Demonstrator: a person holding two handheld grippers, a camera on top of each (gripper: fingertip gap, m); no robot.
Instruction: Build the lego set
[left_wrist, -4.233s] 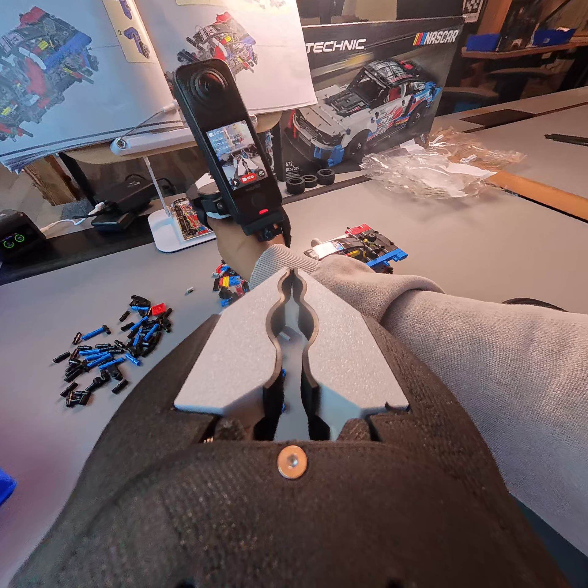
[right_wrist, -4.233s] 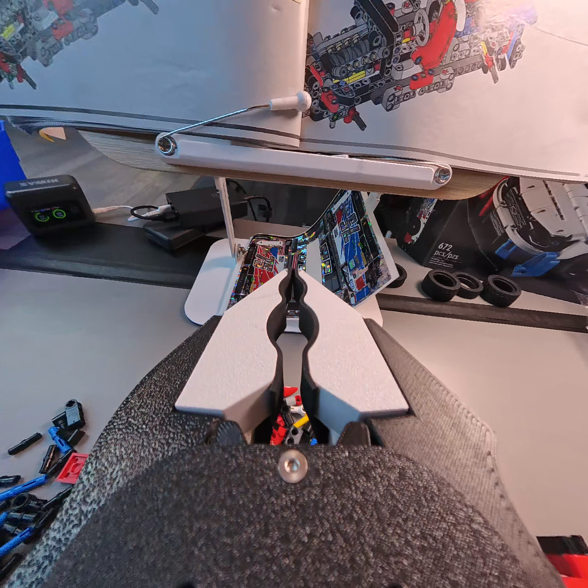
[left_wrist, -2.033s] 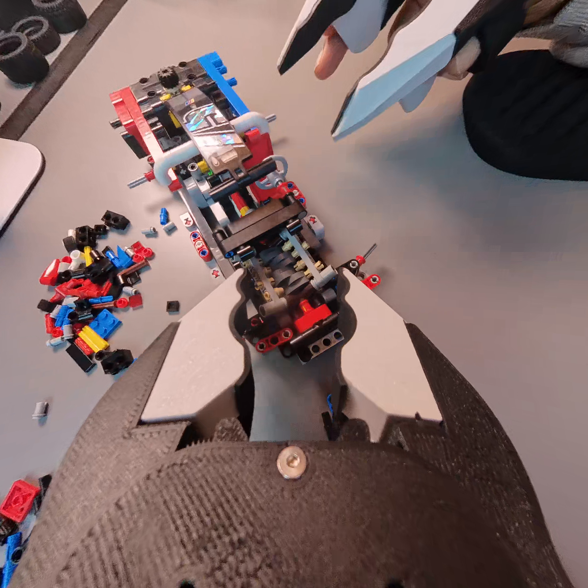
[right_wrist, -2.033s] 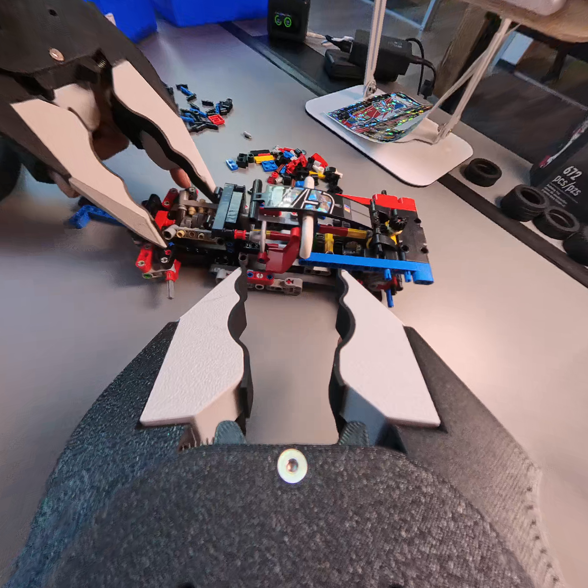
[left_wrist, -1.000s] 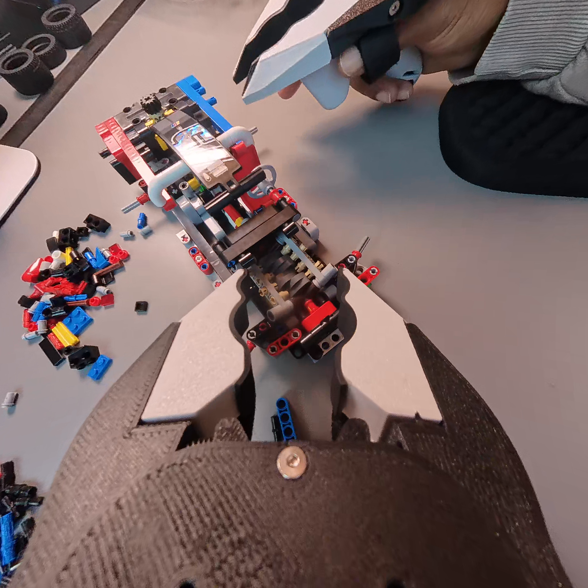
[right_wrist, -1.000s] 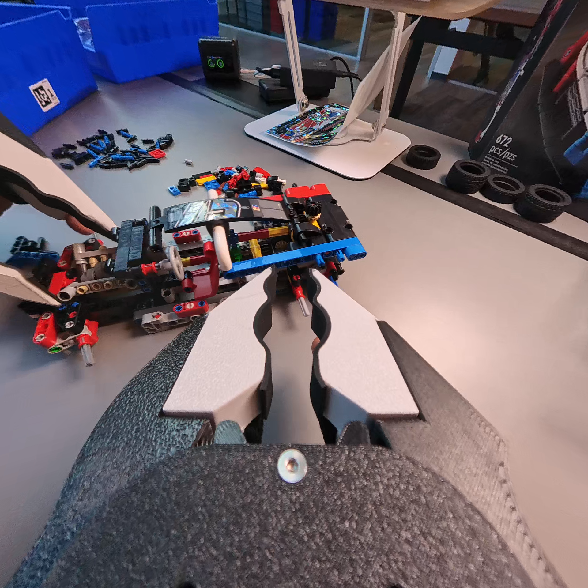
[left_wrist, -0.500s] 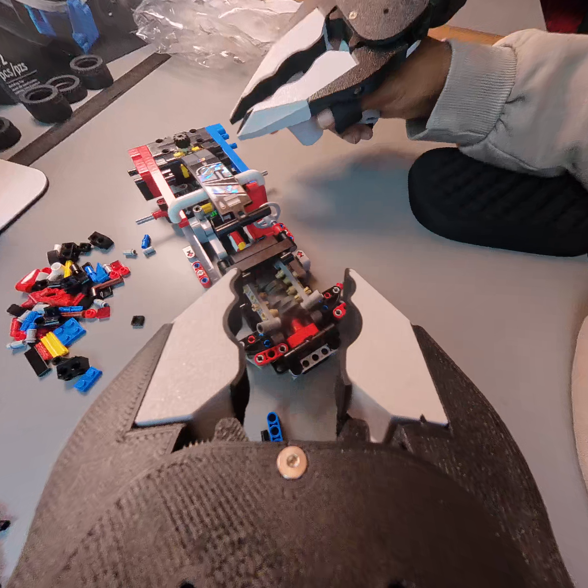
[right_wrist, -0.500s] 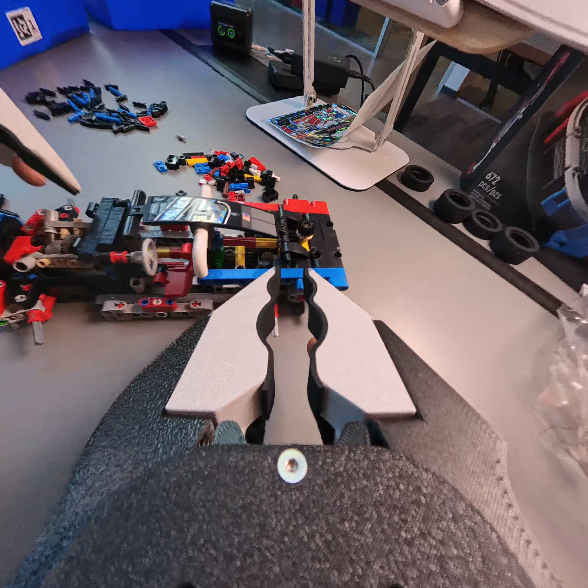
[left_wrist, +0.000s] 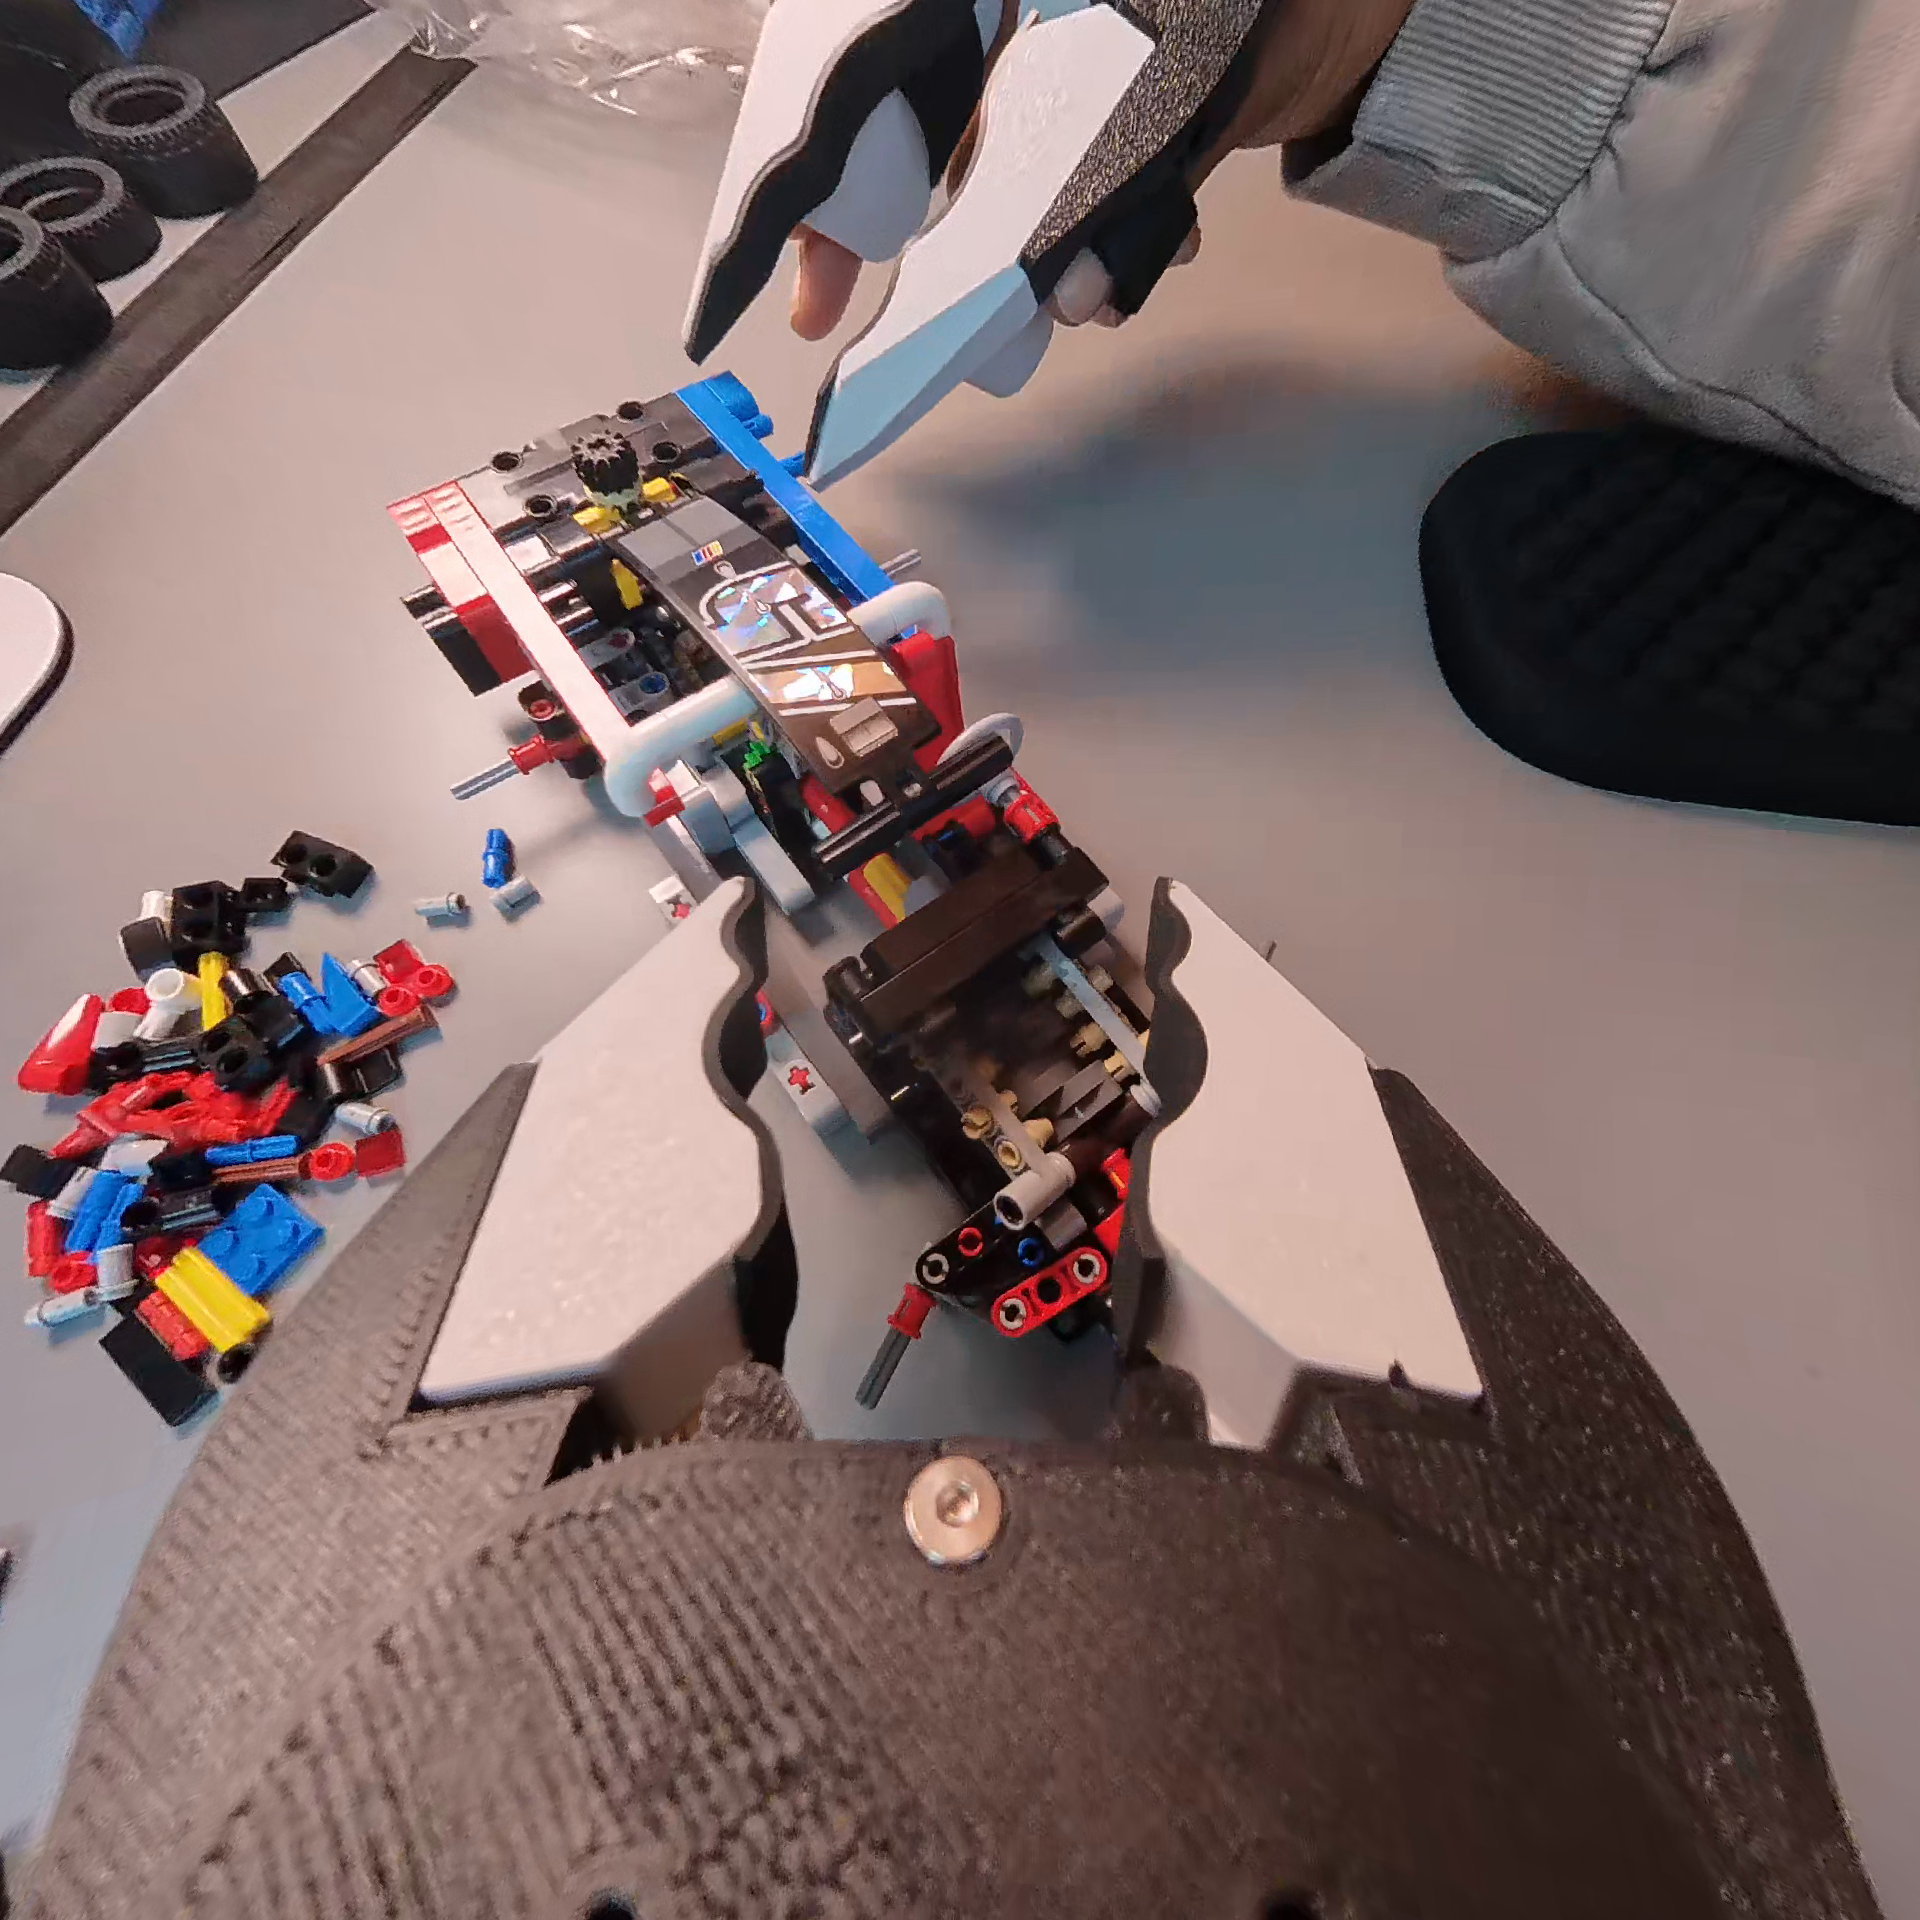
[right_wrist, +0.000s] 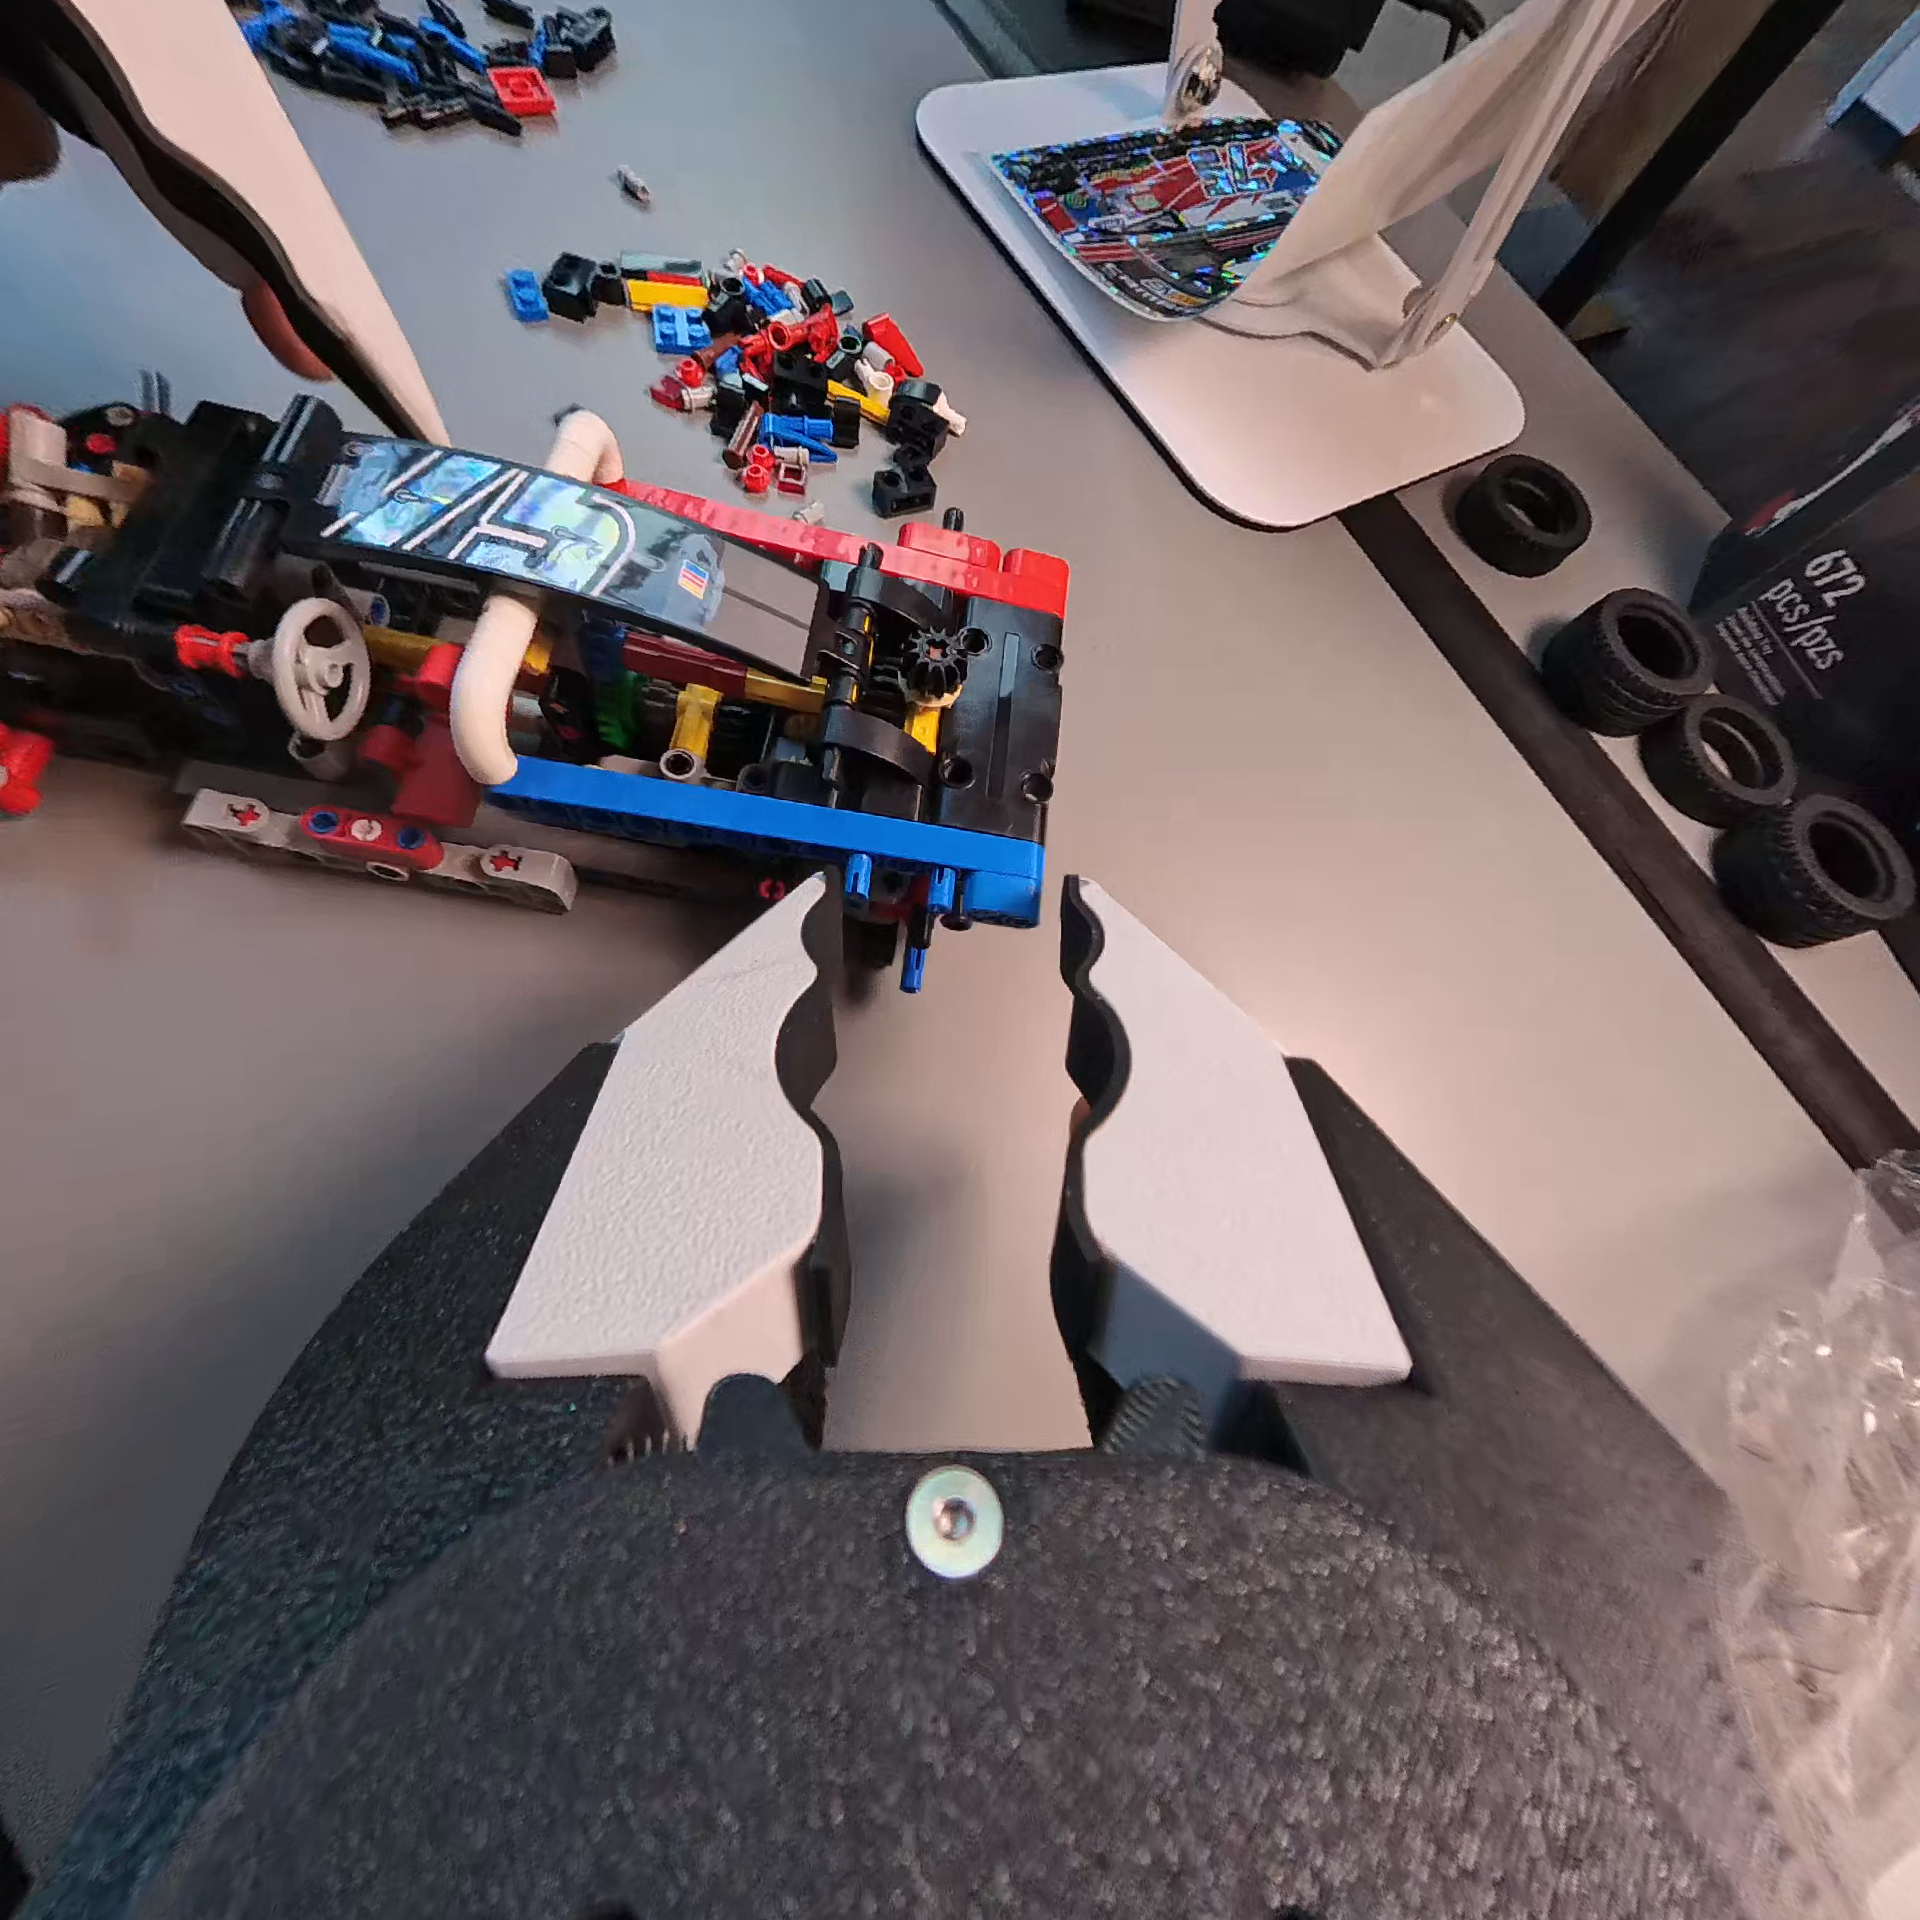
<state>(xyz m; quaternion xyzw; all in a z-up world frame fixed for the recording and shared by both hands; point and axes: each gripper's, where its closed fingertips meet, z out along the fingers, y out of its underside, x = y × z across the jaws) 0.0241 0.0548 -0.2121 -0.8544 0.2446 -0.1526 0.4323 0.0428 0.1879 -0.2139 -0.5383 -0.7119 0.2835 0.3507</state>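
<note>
Model: half-built plastic brick car chassis (left_wrist: 790, 748), long and narrow, black core with red beam on one flank, blue beam on the other.
Pose: lying flat on the grey counter (left_wrist: 1351, 935), upright.
Fittings: glossy curved black panel on top, white curved tubes, grey steering wheel (right_wrist: 320, 667), exposed engine block at one end.
Loose stock: heap of small red, blue, yellow and black plastic pieces (left_wrist: 197, 1122) beside the red flank, apart from it.
Tyres: black rubber tyres (right_wrist: 1714, 758), unmounted, in a row at the counter edge.
</note>
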